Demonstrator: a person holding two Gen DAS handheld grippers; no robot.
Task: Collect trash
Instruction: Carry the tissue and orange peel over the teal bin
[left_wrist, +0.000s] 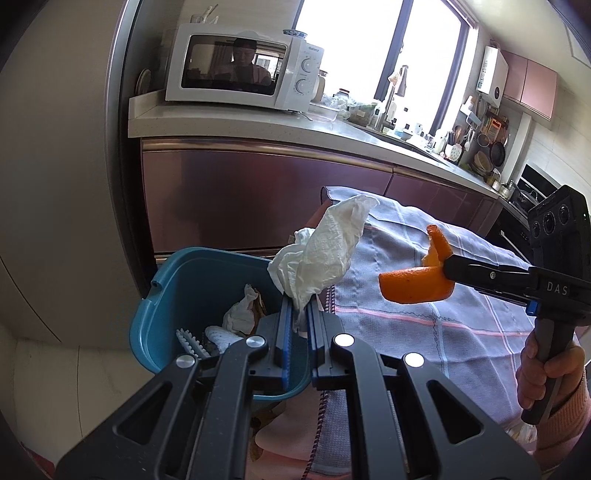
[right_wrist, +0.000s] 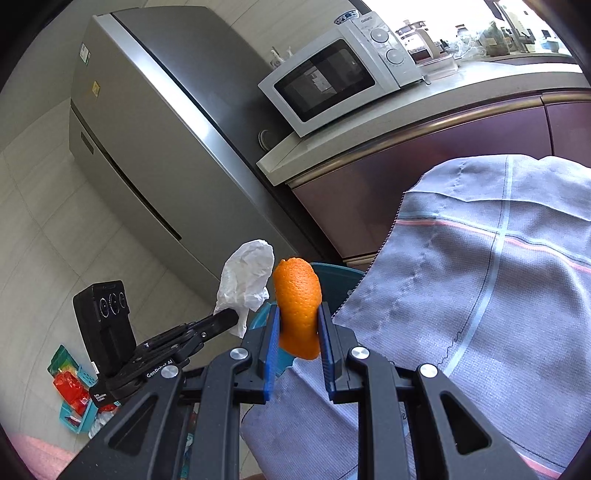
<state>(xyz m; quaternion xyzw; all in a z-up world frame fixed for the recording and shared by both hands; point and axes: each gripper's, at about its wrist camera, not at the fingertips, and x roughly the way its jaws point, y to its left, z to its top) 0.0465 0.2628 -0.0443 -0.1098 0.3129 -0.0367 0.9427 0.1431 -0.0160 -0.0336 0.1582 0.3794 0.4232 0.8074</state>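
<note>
Closest in the left wrist view, the left tongs (left_wrist: 301, 314) are pinched on the lower end of a crumpled white paper tissue (left_wrist: 325, 251), which sticks up and forward from between the blue pads, held above the near rim of a teal trash bin (left_wrist: 177, 295). Inside the bin lie more crumpled tissue (left_wrist: 240, 314) and a white ridged piece, partly hidden by the tongs. In the right wrist view, the right tongs (right_wrist: 297, 332) are clamped on a piece of orange peel (right_wrist: 297, 302), the pads pressing its two sides while most of the peel stands above them. The peel hangs in the air over a grey checked cloth (right_wrist: 480, 295) that covers the desk just right of the bin; from the left view it is beside the tissue, apart from it. A hand (left_wrist: 546, 376) grips the right tool's handle. Farther off, a white microwave (left_wrist: 240, 66) sits on the kitchen counter (left_wrist: 236, 122), next to a steel fridge (right_wrist: 147, 129)
</note>
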